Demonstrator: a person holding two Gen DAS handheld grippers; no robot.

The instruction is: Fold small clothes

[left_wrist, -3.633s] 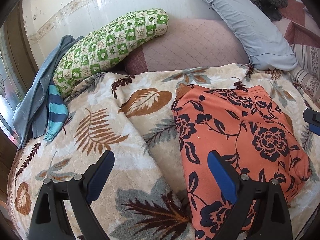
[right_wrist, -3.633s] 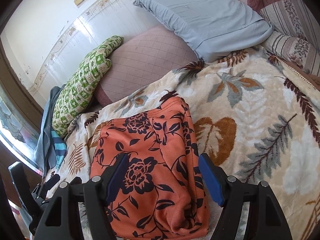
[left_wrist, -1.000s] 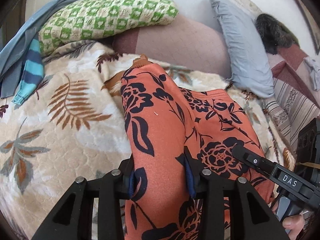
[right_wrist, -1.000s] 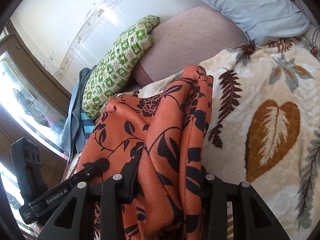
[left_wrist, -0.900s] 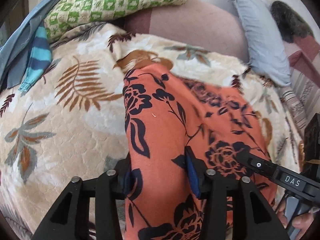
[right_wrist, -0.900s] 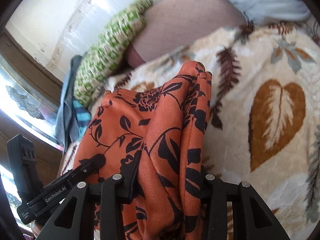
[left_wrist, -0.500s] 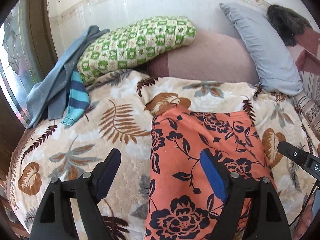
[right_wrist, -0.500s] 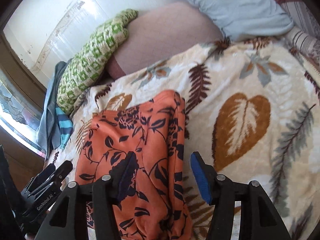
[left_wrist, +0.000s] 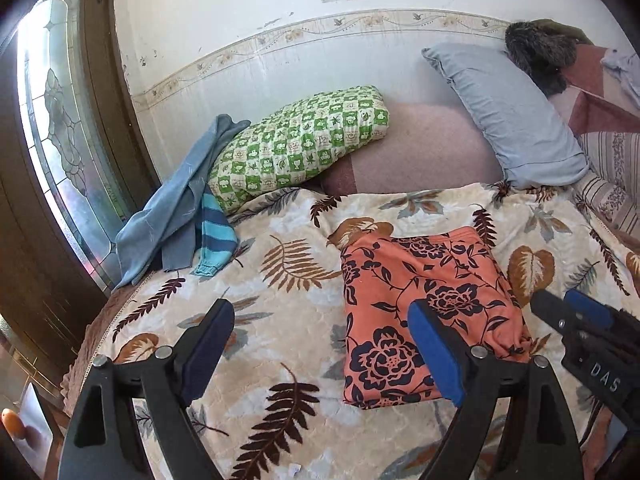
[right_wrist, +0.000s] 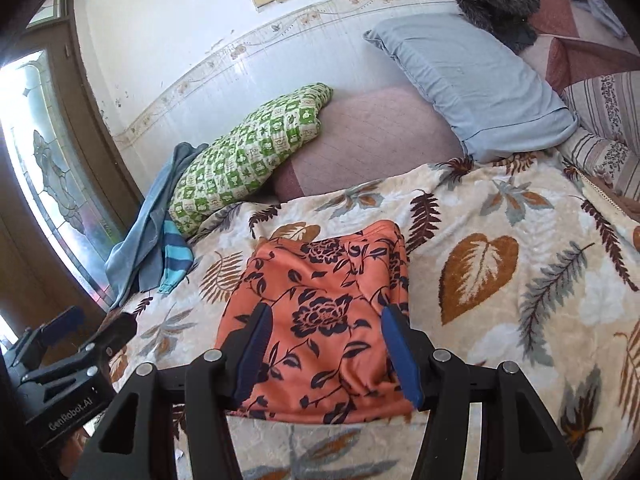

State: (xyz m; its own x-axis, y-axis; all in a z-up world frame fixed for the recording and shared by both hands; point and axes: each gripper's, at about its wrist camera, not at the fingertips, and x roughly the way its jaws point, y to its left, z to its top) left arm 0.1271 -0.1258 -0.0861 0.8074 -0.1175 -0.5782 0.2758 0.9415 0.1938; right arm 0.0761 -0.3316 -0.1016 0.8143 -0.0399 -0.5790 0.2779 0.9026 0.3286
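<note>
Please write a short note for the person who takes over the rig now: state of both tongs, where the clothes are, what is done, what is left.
Left tongs: open, empty, jaws just opened wider, over the leaf blanket.
Right tongs: open, empty, above the orange floral garment.
Done: that garment lies folded into a compact rectangle on the blanket, released.
Left: blue cloth and striped piece lie unfolded beside the green checked pillow, probably next.

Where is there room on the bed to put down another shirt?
The leaf blanket is bare right of the folded orange garment, up to the striped bedding. Another bare patch lies between the garment and the blue clothes. By the wall it's crowded: green checked pillow, grey pillow.
</note>
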